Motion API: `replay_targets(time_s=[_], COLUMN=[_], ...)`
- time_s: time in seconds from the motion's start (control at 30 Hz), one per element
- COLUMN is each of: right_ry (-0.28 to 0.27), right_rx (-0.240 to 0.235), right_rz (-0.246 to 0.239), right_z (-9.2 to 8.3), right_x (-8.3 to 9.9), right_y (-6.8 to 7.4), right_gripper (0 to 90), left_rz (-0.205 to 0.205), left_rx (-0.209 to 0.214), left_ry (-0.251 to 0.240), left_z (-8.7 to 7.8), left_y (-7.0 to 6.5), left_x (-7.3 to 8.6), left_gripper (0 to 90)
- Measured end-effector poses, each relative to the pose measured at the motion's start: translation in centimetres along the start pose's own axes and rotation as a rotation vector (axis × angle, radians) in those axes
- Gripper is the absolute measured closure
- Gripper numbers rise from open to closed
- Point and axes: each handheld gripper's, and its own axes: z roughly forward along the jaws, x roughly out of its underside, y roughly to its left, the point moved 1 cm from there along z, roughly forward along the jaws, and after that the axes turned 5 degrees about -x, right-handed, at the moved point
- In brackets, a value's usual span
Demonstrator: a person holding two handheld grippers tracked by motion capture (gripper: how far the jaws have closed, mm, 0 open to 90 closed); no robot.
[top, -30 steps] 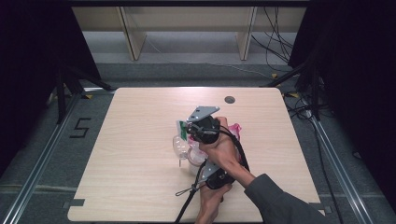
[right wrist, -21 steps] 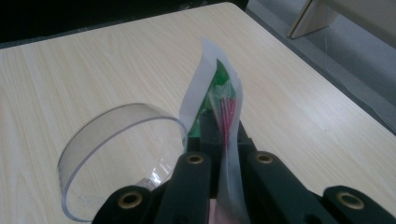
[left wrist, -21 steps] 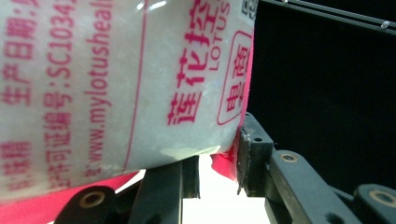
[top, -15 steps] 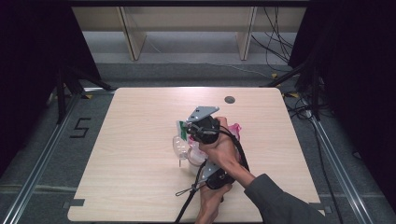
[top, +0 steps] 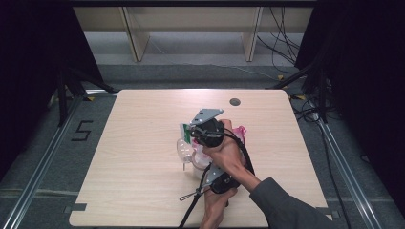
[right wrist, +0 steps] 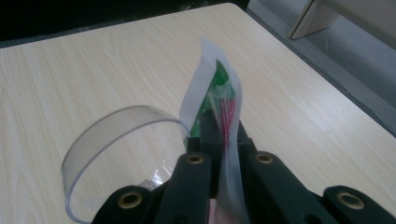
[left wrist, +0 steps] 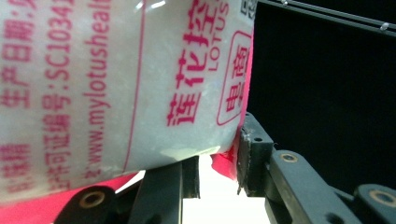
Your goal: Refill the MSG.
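Right gripper (right wrist: 219, 140) pinches the green sachet (right wrist: 215, 100) beside a clear cup (right wrist: 116, 135); left gripper (left wrist: 217, 163) clamps the pink-printed bag (left wrist: 116, 84).

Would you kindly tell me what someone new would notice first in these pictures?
Near the table's middle, both hands work close together. The right gripper is shut on a packet's sealed edge beside a clear plastic cup. The left gripper's view is crowded by a white and pink packet with red lettering.

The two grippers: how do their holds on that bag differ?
The right gripper is shut flat on the bag's thin sealed edge, beside a clear cup. The left gripper stands wider, its jaws around the bag's full, printed body. Both hold the same white and pink bag above the table.
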Motion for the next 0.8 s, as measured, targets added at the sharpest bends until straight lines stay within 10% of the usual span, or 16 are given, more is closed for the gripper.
replay_targets(time_s=[0.8], right_ry=[0.007], right_rx=[0.01], right_rz=[-0.002], right_z=[0.09], right_x=[0.02], right_y=[0.14], right_gripper=[90.0], left_rz=[0.011], left_rx=[-0.027], left_ry=[0.018], left_z=[-0.14], left_y=[-0.12], left_x=[-0.08], left_gripper=[72.8])
